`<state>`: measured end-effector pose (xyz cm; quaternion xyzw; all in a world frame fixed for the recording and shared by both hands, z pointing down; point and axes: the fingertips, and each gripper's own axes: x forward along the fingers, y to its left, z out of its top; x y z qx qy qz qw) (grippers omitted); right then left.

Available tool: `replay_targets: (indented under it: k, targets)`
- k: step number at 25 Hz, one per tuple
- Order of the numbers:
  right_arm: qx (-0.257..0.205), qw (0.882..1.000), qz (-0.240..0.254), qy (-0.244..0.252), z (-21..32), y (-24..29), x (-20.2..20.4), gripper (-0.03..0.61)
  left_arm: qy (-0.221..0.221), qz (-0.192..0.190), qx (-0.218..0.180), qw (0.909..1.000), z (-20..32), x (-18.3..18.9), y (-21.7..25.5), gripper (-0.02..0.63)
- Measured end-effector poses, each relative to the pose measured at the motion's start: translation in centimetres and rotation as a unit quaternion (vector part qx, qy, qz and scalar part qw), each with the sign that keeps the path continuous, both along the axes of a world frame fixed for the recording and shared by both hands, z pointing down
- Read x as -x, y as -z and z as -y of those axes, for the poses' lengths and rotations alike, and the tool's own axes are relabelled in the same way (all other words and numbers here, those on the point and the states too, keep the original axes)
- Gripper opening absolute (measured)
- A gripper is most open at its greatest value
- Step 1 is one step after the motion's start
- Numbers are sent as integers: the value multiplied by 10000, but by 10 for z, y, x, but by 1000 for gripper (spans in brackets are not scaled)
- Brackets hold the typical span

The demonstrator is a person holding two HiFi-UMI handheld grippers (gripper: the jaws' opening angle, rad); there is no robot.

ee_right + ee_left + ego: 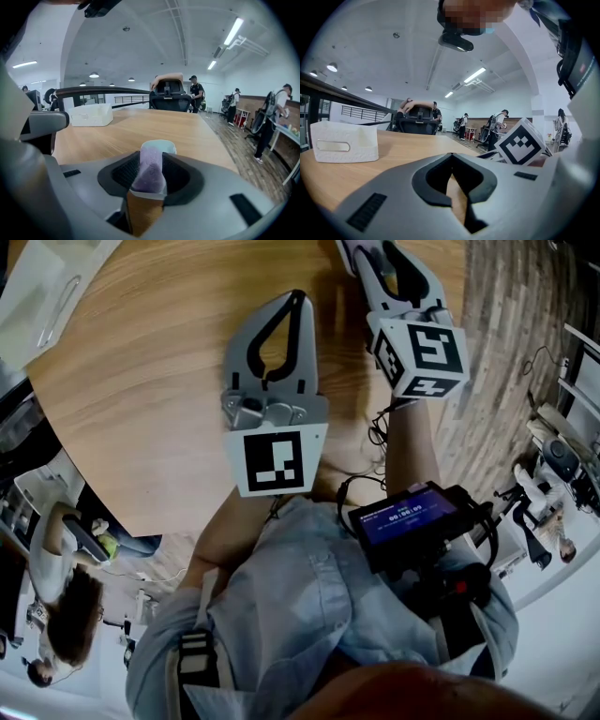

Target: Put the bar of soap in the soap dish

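1 purple bar of soap point(151, 164) stands on edge, pinched between the pads of the right gripper point(151, 180) over 1 wooden table point(140, 126). 1 pale soap dish point(169, 146) shows just behind the bar, at 12 o'clock. The left gripper point(298, 301), jaws closed on nothing, is at the right one's 7 o'clock in the head view. 1 white basket point(91, 115) sits well apart at 10 o'clock.

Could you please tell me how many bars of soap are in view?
1: the purple bar of soap sits between the jaws of the right hand-held gripper; another could lie out of view.
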<state>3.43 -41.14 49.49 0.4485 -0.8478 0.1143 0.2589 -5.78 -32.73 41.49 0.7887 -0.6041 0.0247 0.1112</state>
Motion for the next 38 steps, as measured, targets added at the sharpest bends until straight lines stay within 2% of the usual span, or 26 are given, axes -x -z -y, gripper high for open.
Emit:
replay_targets:
  k: [16, 29, 32, 34, 38]
  targets:
    - [-128, 9999, -38, -73, 10, -10, -7, 147, 42, 4, -20, 10000, -2, -1, 4, 8]
    - [-110, 9986, 502, -92, 6, -2, 3, 137, 65, 62, -8, 10000, 4, 7, -1, 8]
    - [-142, 9966, 793, -145, -5, 19, -1, 127, 67, -15, -85, 9999, -1, 2, 12, 8]
    - [-333, 9957, 861, -107, -26, 55, -10, 114, 96, -121, -264, 9995, -17, -9, 41, 8]
    - [-558, 9919, 1143, 44, -71, 114, -19, 51, 50, -1, -695, 9976, -44, -30, 96, 8]
